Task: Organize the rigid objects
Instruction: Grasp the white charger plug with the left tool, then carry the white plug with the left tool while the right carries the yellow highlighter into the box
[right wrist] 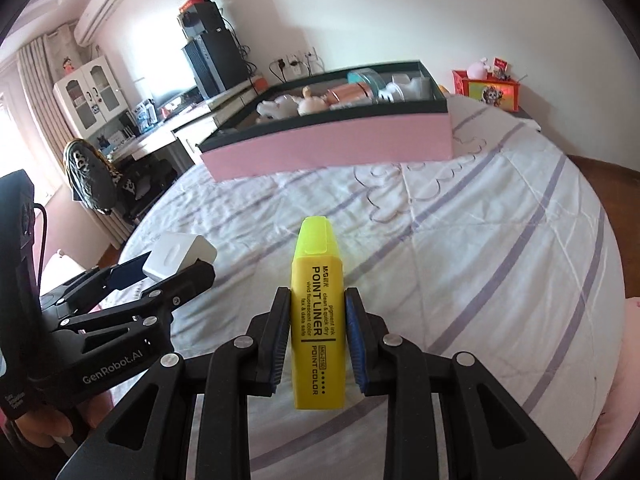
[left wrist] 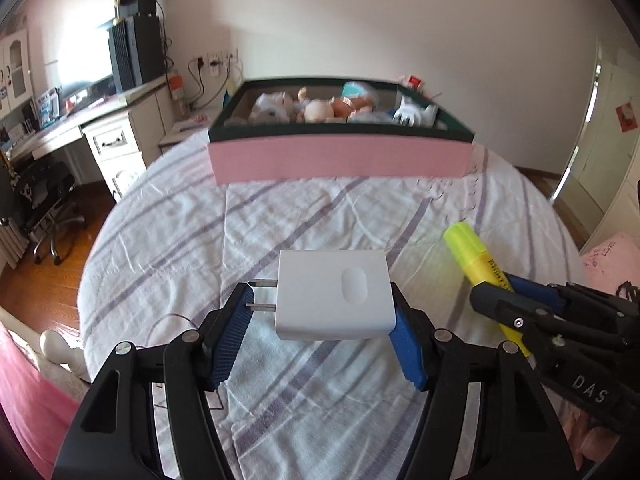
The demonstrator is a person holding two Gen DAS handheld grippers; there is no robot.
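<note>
1. We take the desk (right wrist: 160, 132) as our landmark, left of the bed (right wrist: 460, 240).
2. A black tower (right wrist: 218, 62) stands on its far end.
3. A white cabinet (right wrist: 90, 92) rises behind it.
4. A chair (left wrist: 48, 196) sits before it.
5. Above hangs an air conditioner (right wrist: 102, 6).

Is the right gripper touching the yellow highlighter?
Touching. The right wrist view shows the right gripper with both blue pads pressed against the yellow highlighter.
</note>
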